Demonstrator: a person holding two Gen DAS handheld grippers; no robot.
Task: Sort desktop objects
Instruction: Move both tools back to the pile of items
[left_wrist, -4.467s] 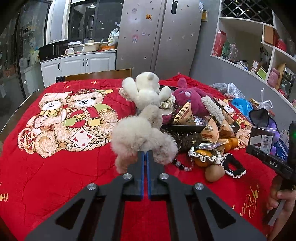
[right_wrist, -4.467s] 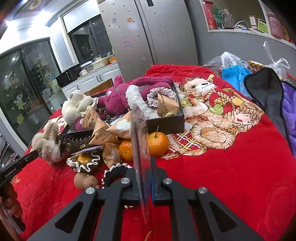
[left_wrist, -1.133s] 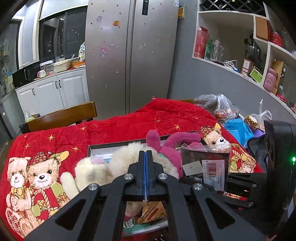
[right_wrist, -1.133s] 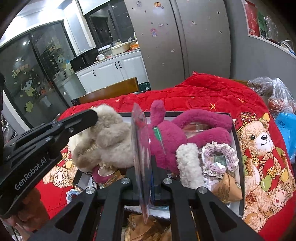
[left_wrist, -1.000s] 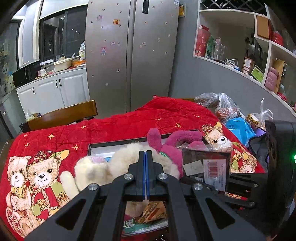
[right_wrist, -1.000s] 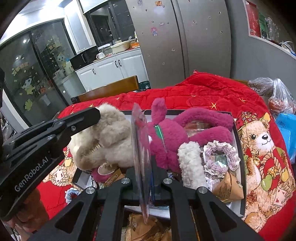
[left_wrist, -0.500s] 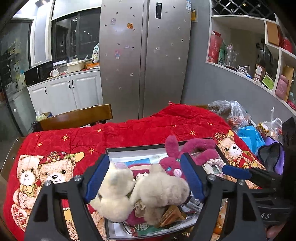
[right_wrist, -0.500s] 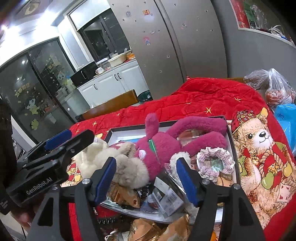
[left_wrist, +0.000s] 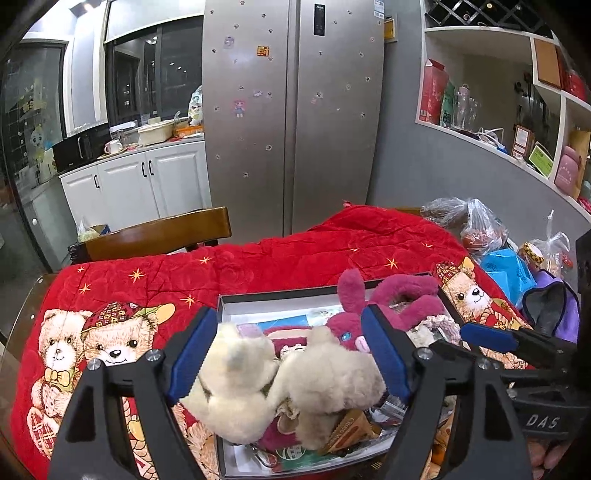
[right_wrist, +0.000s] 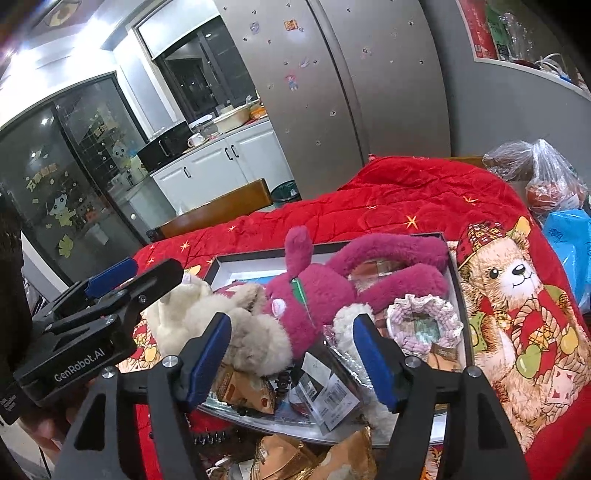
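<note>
Both grippers hang wide and empty over the box (left_wrist: 236, 300); the left gripper (left_wrist: 291, 354) frames the beige plush (left_wrist: 332, 380) and cream plush (left_wrist: 236, 373) lying inside — the right gripper (right_wrist: 291, 354) above the clear packet (right_wrist: 325, 387); best lift straight clear, snagging nothing.

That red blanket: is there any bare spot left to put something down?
Yes: the blanket lies bare behind the box, toward the chair, and left over the printed bears. The box itself is crammed with plush toys, and bags crowd the right edge.
</note>
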